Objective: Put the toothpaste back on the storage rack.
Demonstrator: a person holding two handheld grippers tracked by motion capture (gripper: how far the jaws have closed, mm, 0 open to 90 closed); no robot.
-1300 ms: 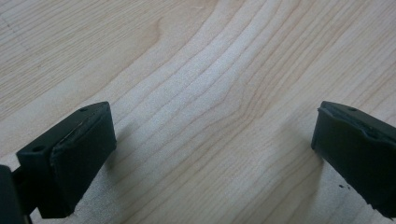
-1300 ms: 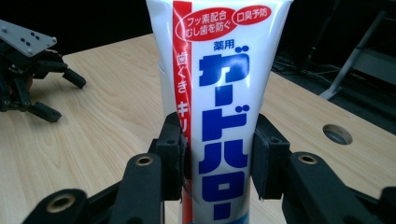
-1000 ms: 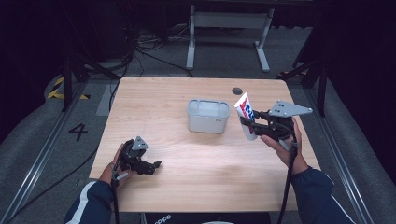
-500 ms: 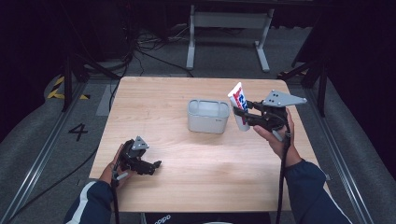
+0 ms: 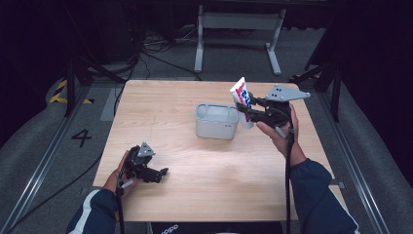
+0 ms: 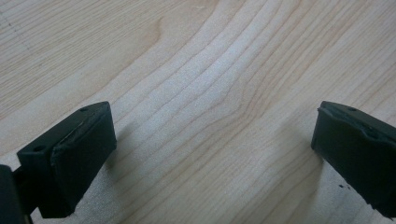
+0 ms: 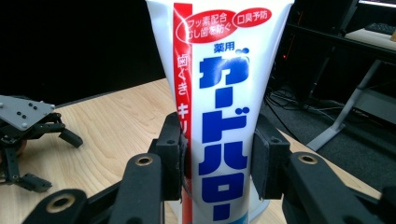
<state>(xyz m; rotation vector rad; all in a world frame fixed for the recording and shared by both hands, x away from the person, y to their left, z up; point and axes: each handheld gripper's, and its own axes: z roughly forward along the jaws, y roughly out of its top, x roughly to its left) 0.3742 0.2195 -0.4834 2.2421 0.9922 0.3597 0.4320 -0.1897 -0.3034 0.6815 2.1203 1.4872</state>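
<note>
Overhead, pale wooden table (image 5: 195,195), dark room, right fingers (image 5: 249,113) clamping toothpaste tube (image 5: 242,97), left fingers (image 5: 160,173) spread

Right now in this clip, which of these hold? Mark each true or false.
1. The right claw is clamped on a toothpaste tube. True.
2. The tube lies flat on the table. False: it is held upright in the air, beside the grey container.
3. The left claw grips a brush. False: its jaws stand wide apart over bare wood, nothing between them.
4. The grey container sits near the middle of the table. True.
5. The tube is white with a red stripe and blue lettering. True.
</note>
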